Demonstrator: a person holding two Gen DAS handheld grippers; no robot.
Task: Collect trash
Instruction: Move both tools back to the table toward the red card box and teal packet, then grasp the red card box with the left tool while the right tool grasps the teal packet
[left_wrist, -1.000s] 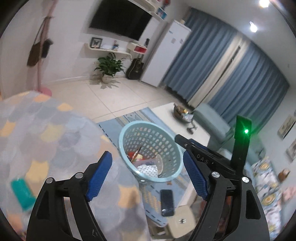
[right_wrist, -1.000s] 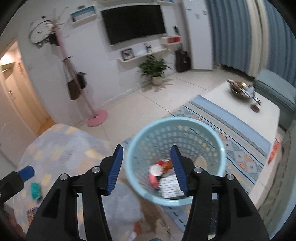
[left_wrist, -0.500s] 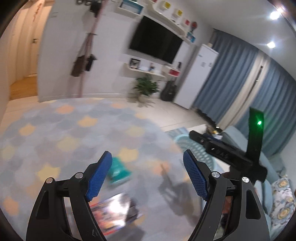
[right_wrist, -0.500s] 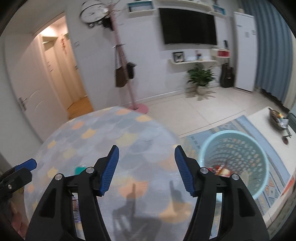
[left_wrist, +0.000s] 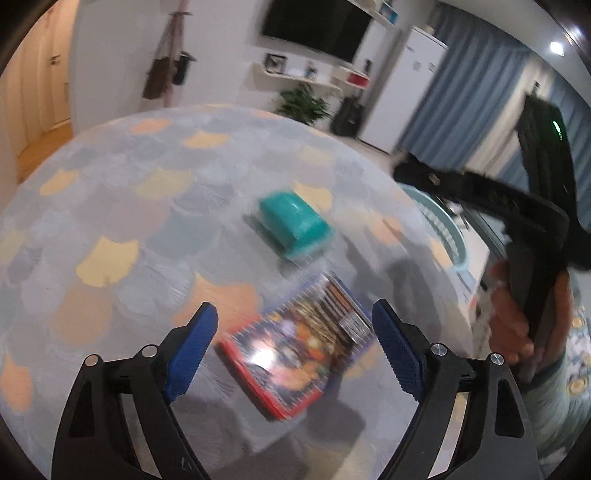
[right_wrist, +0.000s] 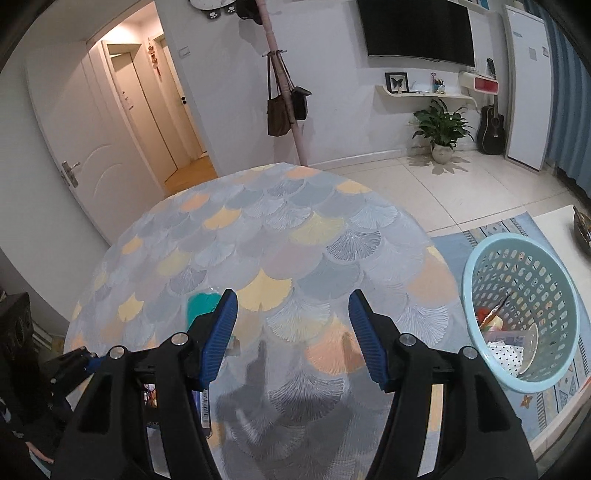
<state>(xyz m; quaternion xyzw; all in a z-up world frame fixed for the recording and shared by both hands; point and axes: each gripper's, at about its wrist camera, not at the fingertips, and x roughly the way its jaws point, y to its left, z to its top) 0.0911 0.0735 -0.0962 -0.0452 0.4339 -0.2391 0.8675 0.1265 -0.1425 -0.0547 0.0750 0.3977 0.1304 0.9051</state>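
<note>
Left gripper (left_wrist: 293, 339), jaws just widened and empty, hovers over the flat snack packet (left_wrist: 295, 350); right gripper (right_wrist: 293, 334) open, empty. Risk: pads skidding off the thin packet on the surface (left_wrist: 122, 206).

Most of the round table (right_wrist: 295, 236) lies bare. Only a teal box (left_wrist: 293, 225) and, near it, a glossy packet (left_wrist: 295, 354) stand in the way. The laundry basket (right_wrist: 476, 266) beside the table stands open-topped.

Obscured and unclear items
Left wrist view motion-blurred: print on colourful packet (left_wrist: 295, 347) unreadable. Right wrist view: teal box (right_wrist: 202, 304) half hidden behind near-left finger; basket (right_wrist: 476, 266) contents indistinct; packet mostly covered.
</note>
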